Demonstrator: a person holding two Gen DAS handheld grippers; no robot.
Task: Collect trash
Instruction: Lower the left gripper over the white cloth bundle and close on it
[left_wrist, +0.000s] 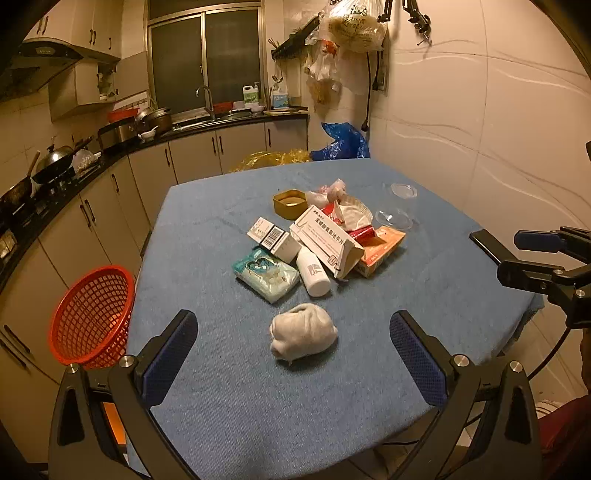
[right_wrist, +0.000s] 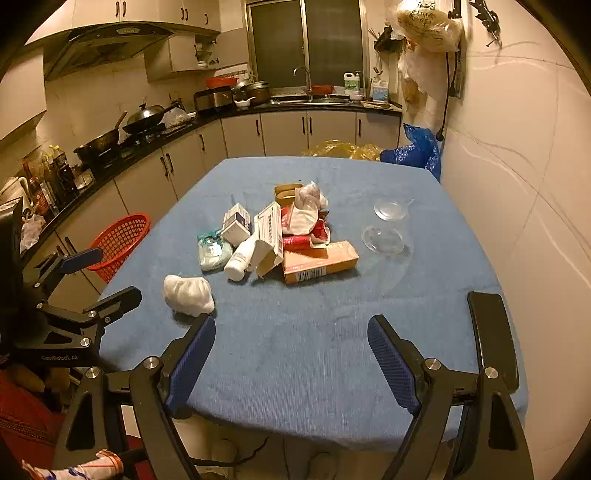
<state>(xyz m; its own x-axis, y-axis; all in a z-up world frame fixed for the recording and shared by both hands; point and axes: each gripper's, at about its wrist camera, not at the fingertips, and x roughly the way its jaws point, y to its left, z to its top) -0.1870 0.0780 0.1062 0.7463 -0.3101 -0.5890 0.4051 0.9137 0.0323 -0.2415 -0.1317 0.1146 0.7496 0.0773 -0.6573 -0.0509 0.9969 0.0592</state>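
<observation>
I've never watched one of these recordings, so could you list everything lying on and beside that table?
crumpled tissue wad: 1, white, nearest table edge, apart from the pile
tissue pack: 1, pale green, left of pile
white bottle: 1, lying on its side
medicine boxes: several, white and orange, piled at the centre
tape roll: 1, brown, behind pile
clear plastic lids: 2, right of pile
tablecloth: 1, blue
mesh basket: 1, red, beside the table's left edge
phone: 1, black, right table edge
left tongs: open, empty
right tongs: open, empty
</observation>
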